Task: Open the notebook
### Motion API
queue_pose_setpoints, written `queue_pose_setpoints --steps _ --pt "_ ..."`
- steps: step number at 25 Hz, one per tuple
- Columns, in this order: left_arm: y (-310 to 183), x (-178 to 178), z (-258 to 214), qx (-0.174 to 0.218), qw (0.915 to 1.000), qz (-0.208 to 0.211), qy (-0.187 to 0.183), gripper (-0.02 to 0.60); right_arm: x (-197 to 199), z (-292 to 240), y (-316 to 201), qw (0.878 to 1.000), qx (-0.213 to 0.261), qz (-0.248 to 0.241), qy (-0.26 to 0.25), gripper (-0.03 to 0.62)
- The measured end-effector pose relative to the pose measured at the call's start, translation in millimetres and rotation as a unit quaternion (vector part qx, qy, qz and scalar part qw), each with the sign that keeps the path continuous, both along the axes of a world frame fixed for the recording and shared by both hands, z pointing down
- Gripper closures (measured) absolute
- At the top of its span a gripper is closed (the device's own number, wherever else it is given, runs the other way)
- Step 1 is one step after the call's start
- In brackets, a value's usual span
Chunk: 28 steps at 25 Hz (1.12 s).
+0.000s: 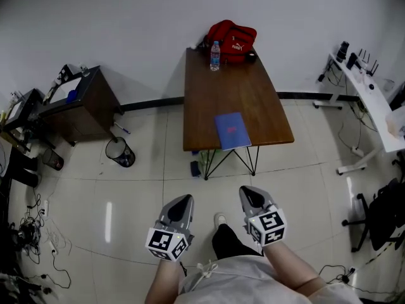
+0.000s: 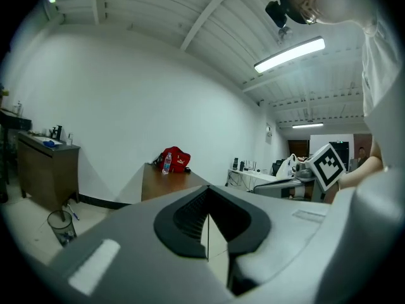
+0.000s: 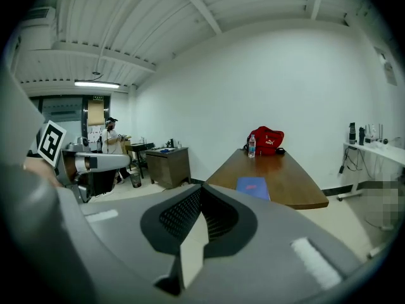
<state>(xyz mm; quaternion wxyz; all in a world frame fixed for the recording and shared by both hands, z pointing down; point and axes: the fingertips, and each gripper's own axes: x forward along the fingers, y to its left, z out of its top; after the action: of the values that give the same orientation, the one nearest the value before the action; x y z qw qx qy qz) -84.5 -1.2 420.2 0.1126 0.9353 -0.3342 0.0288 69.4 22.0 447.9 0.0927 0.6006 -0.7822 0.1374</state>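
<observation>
A closed blue notebook [image 1: 232, 130] lies flat near the front edge of the brown wooden table [image 1: 253, 100]. The right gripper view also shows the notebook [image 3: 253, 186] on the table's near end. Both grippers hang over the floor, well short of the table. My left gripper [image 1: 184, 200] is shut and holds nothing; its jaws [image 2: 207, 192] meet at the tip. My right gripper [image 1: 248, 191] is also shut and empty, pointing toward the table [image 3: 285, 176]. The left gripper view does not show the notebook.
A red bag [image 1: 231, 40] and a water bottle [image 1: 215, 56] stand at the table's far end by the wall. A wire waste bin [image 1: 120, 152] and dark cabinet [image 1: 76, 103] are at left. At right stand a white desk [image 1: 370, 97] and a chair [image 1: 380, 214].
</observation>
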Motion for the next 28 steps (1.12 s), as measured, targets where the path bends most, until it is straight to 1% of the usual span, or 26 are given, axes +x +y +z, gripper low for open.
queue_pose_setpoints --steps 3,8,13,16,19,21,23,28 --pt "-53.0 21.8 7.9 -0.012 0.9999 0.003 -0.006 0.575 17.5 8.5 -50.0 1.000 -0.014 0.000 -0.004 0.589" --pt "-140.4 59.0 19.3 -0.032 0.9994 0.002 -0.012 0.575 61.0 27.0 -129.3 0.999 -0.041 0.012 -0.010 0.589" --pt "-196.0 90.3 46.4 -0.063 0.9976 0.011 -0.024 0.575 101.0 63.7 -186.6 0.996 -0.083 0.027 -0.010 0.589" --pt "-223.8 105.8 71.1 -0.087 0.9956 0.017 -0.031 0.575 129.1 94.7 -220.1 0.991 -0.119 0.053 -0.001 0.589" --pt "-242.3 118.8 98.0 -0.116 0.9923 0.022 -0.038 0.576 153.2 123.9 -236.8 0.985 -0.156 0.078 0.002 0.589" --pt "-252.4 123.8 115.4 -0.133 0.9898 0.024 -0.043 0.575 160.9 141.9 -242.1 0.981 -0.176 0.084 0.001 0.589" --pt "-261.7 127.3 131.2 -0.149 0.9873 0.025 -0.050 0.575 164.6 160.3 -244.6 0.977 -0.196 0.085 -0.005 0.504" --pt "-275.7 144.8 157.1 -0.172 0.9823 0.039 -0.063 0.575 181.2 195.8 -244.7 0.967 -0.232 0.104 -0.018 0.500"
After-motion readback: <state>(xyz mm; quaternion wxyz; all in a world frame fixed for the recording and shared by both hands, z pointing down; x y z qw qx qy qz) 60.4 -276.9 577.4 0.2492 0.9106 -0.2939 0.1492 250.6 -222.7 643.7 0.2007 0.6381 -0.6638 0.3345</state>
